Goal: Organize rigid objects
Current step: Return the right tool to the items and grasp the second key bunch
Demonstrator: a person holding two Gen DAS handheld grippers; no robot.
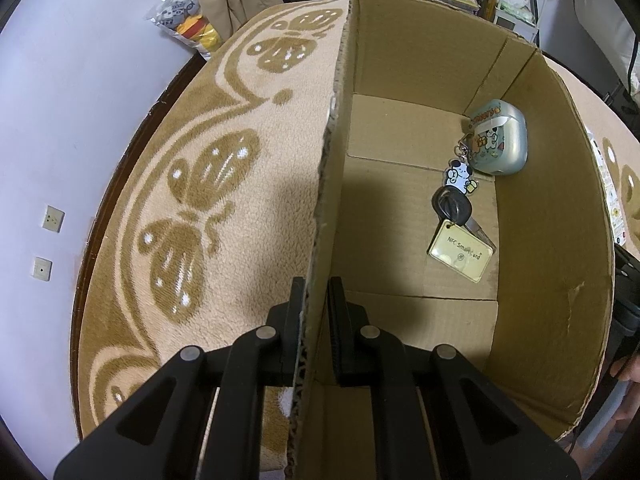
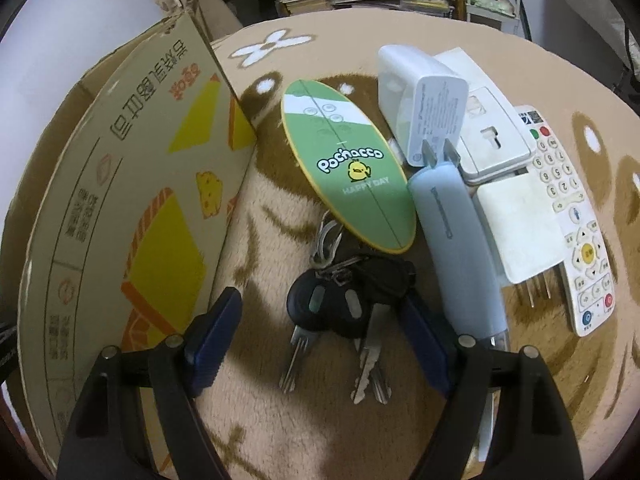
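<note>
My left cam looks down close along the cardboard box [image 1: 552,220] wall into it; right cam faces the key bunch [image 2: 340,304] beside the box. Both share the box and patterned rug [image 1: 208,208].

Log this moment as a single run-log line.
left gripper: shut on box wall | right gripper: open over key bunch | in box: earbud case, tagged key

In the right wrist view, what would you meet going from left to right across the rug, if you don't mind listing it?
cardboard box → green Pochacco tag → light blue device → white remote control
</note>
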